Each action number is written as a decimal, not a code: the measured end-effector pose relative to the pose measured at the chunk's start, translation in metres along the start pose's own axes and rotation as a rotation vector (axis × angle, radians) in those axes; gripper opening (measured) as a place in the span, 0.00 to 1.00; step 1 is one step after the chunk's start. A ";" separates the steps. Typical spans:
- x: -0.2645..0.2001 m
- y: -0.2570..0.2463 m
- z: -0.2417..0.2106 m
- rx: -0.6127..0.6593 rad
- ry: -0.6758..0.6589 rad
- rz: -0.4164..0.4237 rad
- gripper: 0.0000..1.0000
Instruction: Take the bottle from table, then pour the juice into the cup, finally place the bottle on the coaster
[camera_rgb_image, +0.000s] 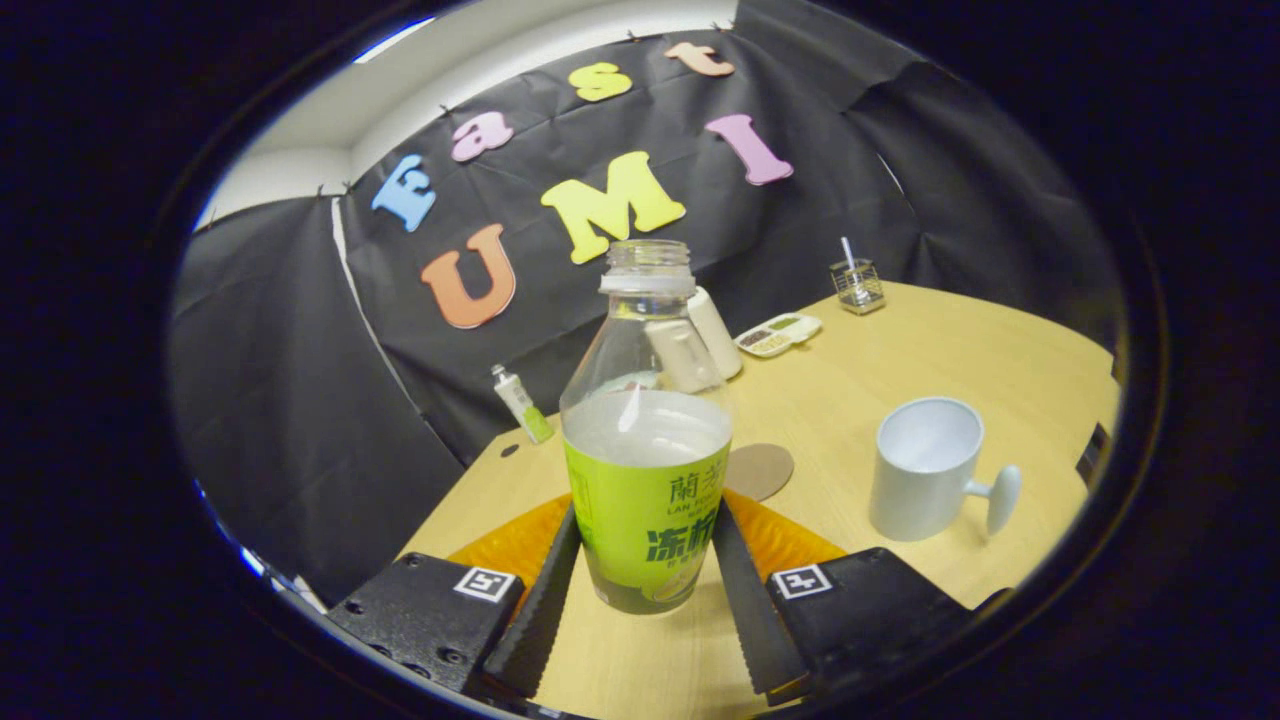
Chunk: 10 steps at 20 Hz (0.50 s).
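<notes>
while the gripper is clamping both fingers on the uncapped bottle, lifted between them, the cup is sitting ahead to the right; tilting too fast risks juice splashing past its rim toward the coaster.

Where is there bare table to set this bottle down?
The gripper is shut on the green-labelled clear plastic bottle. Bare wood lies between the round brown coaster and white handled mug, and beyond the mug. Crowded behind the bottle.
</notes>
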<state>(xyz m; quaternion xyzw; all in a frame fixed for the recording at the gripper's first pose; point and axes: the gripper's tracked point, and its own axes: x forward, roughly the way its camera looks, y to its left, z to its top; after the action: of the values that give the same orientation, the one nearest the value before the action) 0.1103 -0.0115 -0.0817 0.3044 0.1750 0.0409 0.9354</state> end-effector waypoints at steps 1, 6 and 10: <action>0.003 0.001 -0.001 0.058 0.005 0.015 0.79; 0.010 0.021 0.015 0.377 0.000 0.165 0.78; 0.005 0.027 0.027 0.591 -0.027 0.241 0.78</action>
<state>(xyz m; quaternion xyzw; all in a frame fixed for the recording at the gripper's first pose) 0.1249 -0.0037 -0.0471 0.5821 0.1296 0.0948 0.7971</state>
